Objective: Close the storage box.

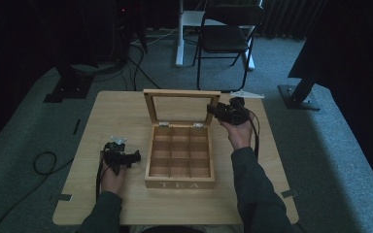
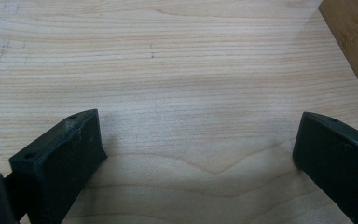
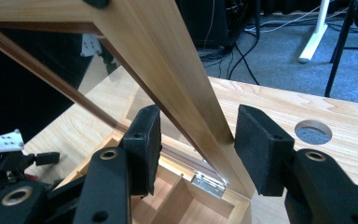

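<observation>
Centrally, a light wooden table (image 1: 102, 126) is seen from the high view, standing on grey carpet (image 1: 320, 160), with a dark folding chair (image 1: 226, 34) set well behind it. A round hole (image 3: 313, 131) in the tabletop is visible in the right gripper view.

On the middle of the table a wooden tea box (image 1: 179, 167) is placed, marked TEA on its front wall and divided inside into a grid of compartments, all of which appear empty. Its lid (image 1: 181, 107), a wooden frame around a clear pane, is raised upright at the back and is joined to the box by a small metal hinge (image 3: 209, 183).

The right gripper (image 1: 226, 112) is held at the lid's right edge by the person's right hand (image 1: 239, 133). In the right gripper view its two black jaws are spread on either side of the lid's side rail (image 3: 191, 93); whether either pad is touching the wood cannot be told.

The left gripper (image 1: 121, 158) is held low over the table, just beside the box's left wall, in the left hand (image 1: 111, 179). In the left gripper view its jaws are spread wide over bare wood grain, nothing being held between them, and a corner of the box (image 2: 354, 46) is seen at the upper right.
</observation>
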### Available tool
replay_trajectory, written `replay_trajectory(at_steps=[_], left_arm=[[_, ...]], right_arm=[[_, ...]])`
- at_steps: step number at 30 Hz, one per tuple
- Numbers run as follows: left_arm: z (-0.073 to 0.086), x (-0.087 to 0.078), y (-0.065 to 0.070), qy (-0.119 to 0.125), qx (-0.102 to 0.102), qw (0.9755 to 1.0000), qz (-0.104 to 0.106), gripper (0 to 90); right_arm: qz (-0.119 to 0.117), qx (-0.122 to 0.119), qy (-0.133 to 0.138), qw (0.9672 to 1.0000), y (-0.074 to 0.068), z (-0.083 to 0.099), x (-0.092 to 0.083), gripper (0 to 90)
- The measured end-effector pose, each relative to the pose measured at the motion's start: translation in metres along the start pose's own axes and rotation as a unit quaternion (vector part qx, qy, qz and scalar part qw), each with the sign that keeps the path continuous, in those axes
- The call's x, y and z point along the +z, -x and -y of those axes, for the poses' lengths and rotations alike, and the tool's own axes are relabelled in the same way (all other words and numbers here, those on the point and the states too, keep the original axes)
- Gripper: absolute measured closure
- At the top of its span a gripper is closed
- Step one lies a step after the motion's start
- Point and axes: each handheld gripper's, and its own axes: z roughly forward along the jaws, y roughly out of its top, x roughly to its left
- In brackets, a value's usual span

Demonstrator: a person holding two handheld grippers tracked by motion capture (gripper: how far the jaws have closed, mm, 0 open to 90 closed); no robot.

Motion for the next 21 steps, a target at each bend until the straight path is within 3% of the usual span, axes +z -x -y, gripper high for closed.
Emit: replay_trajectory(at_steps=[7,21], left_arm=[[0.000,0.000,0.001,0.001,0.000,1.0000,0.001,1.6],[-0.001,0.001,0.004,0.000,0.007,0.9999,0.008,1.6]], right_arm=[[0.015,-0.014,-0.003,0.9998,-0.007,0.004,-0.007,51.2],[0.010,-0.014,-0.007,0.9998,-0.014,0.013,-0.018,50.9]])
